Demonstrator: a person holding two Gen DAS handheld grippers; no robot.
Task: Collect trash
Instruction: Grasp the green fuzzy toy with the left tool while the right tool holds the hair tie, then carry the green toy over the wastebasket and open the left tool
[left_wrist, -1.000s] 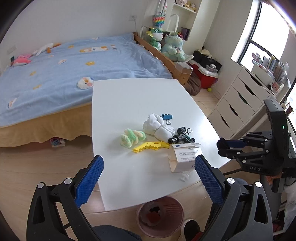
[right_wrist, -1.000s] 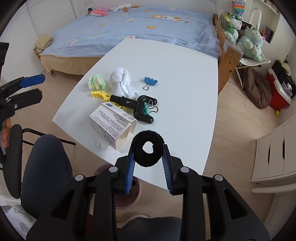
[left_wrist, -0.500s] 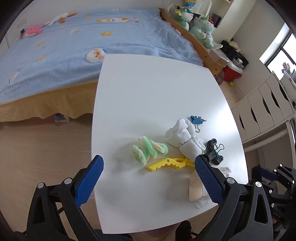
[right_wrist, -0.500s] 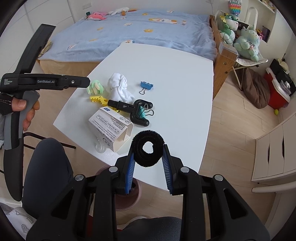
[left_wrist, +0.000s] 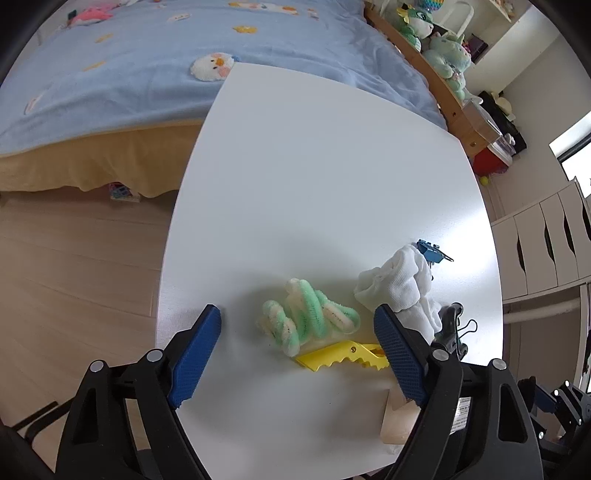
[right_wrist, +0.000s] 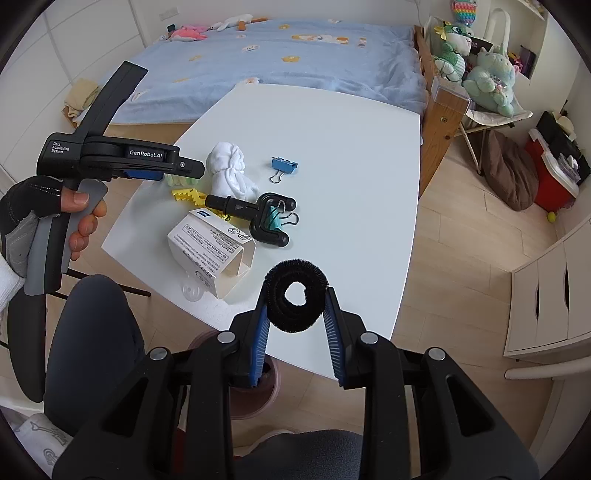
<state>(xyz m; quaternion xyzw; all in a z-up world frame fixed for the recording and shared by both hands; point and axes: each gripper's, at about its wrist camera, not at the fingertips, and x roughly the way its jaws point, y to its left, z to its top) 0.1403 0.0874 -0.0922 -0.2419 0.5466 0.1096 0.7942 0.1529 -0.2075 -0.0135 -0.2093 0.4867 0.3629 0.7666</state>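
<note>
My left gripper (left_wrist: 297, 332) is open and hangs low over the white table (left_wrist: 314, 166), its blue pads either side of a green-and-white fuzzy coil (left_wrist: 308, 321). It also shows in the right wrist view (right_wrist: 155, 170). A yellow toothed clip (left_wrist: 341, 354), a white cloth wad (left_wrist: 402, 284) and a torn white box (right_wrist: 210, 247) lie close by. My right gripper (right_wrist: 295, 314) is shut on a black fuzzy ring (right_wrist: 295, 295), held above the table's near edge. A pink bin (right_wrist: 255, 384) stands on the floor under it, mostly hidden.
A blue binder clip (right_wrist: 282, 166) and a black plastic handle (right_wrist: 255, 218) with a teal binder clip lie on the table. A blue bed (left_wrist: 129, 62) is beyond, white drawers (right_wrist: 546, 295) to the right. The person's knee (right_wrist: 96, 321) is at the table's left corner.
My left gripper has moved forward and down over the table, onto the green-and-white coil. My right gripper has held still with the black ring.
</note>
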